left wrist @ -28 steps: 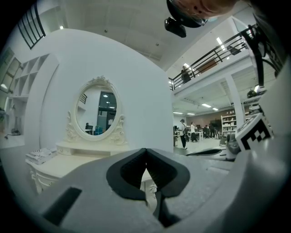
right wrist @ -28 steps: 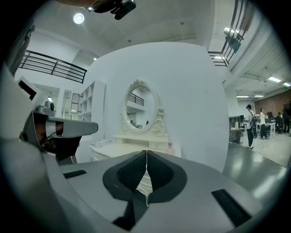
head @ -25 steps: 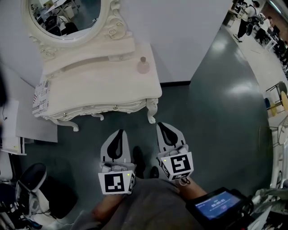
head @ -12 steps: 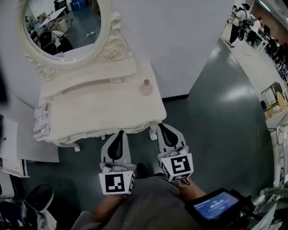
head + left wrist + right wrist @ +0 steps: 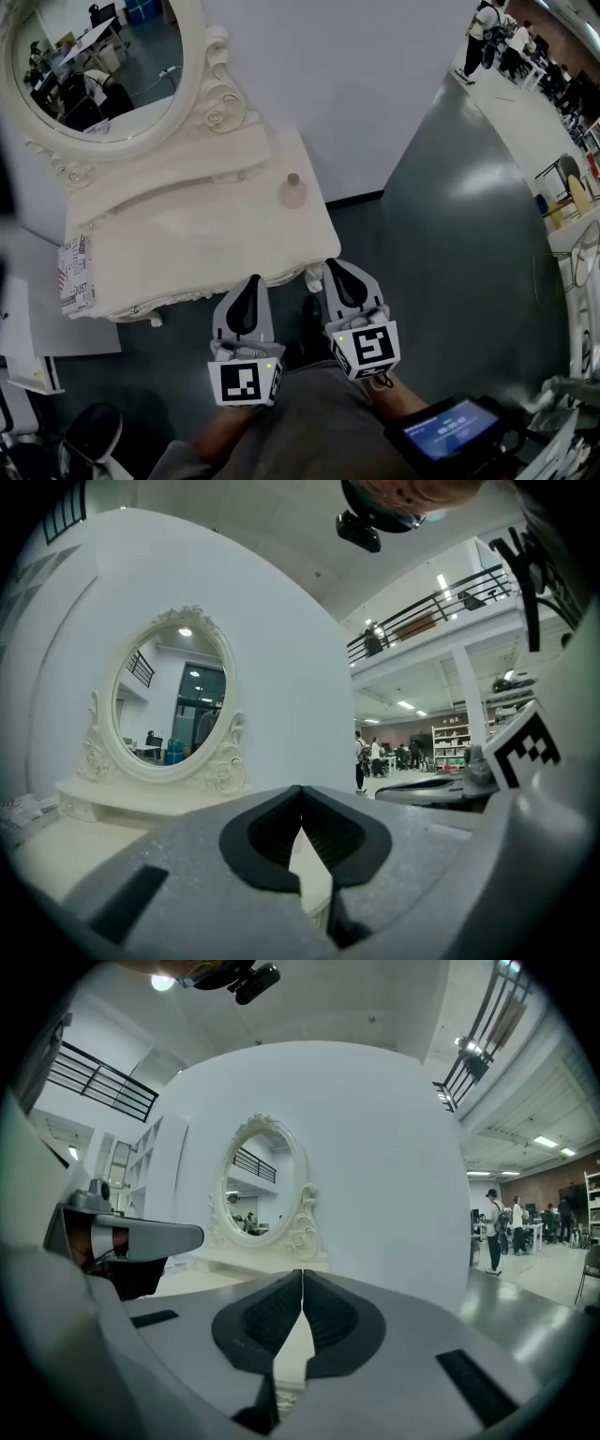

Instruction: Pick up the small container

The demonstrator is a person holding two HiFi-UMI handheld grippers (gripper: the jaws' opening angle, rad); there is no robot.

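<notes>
Bearing blurred print: dresser-edge paper [image 5: 75, 274]

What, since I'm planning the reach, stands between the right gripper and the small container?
Nothing visible does. The small container stands alone near the back right corner of the dressing table. Only bare tabletop lies between it and the shut right gripper, held by the table's front right corner.

White dressing table [image 5: 187, 242] w/ carved front edge, on dark floor [image 5: 450, 234]. On top: oval mirror [image 5: 202, 89] at back, small pink container [image 5: 292, 192] upright nr right rear corner, printed paper [image 5: 75, 272] at left edge.
</notes>
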